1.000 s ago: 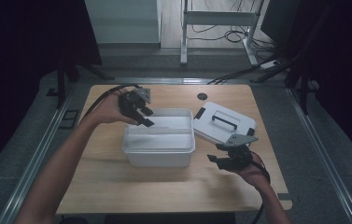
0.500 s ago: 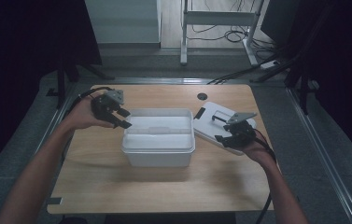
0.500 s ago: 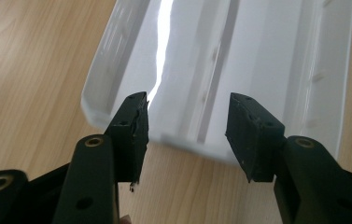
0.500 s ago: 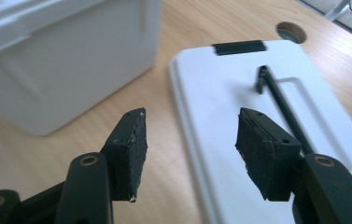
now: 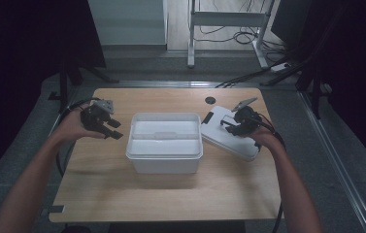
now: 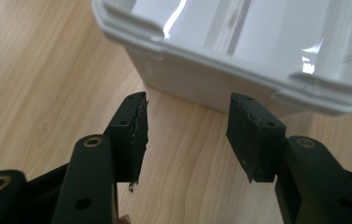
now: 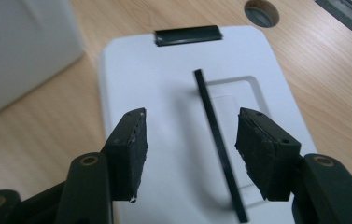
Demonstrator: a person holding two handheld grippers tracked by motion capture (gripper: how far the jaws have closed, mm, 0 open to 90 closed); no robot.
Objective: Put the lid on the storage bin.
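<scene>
While hovering over a pale wooden table (image 5: 122,194):
Setting: looking down on an open white rectangular plastic storage box (image 5: 164,158) at the table's middle, with its flat white plastic lid (image 5: 224,138) lying just beside it to the right, tilted a little askew.
Lid details: carrying a thin black fold-up handle bar (image 7: 218,140) along its middle and a black latch clip (image 7: 187,35) at its far end; sitting near a round cable hole (image 7: 261,10) in the tabletop.
Left gripper (image 5: 111,129): hanging just left of the box, apart from it; jaws standing open with nothing between them, aiming at the box's near corner under the rim (image 6: 211,70).
Right gripper (image 5: 226,126): hanging directly above the lid; jaws standing open and empty, straddling the handle bar without touching it.
Step in hand: apparently lining up to pick up the lid by its handle, with the box waiting uncovered.
Next move, as a judgement: lowering the right jaws around the bar, closing on it squarely, then lifting and carrying the lid over the box; possibly steadying the box wall with the left jaws.
Risk: slipping off so thin a bar, or dragging the lid sideways against the box.
</scene>
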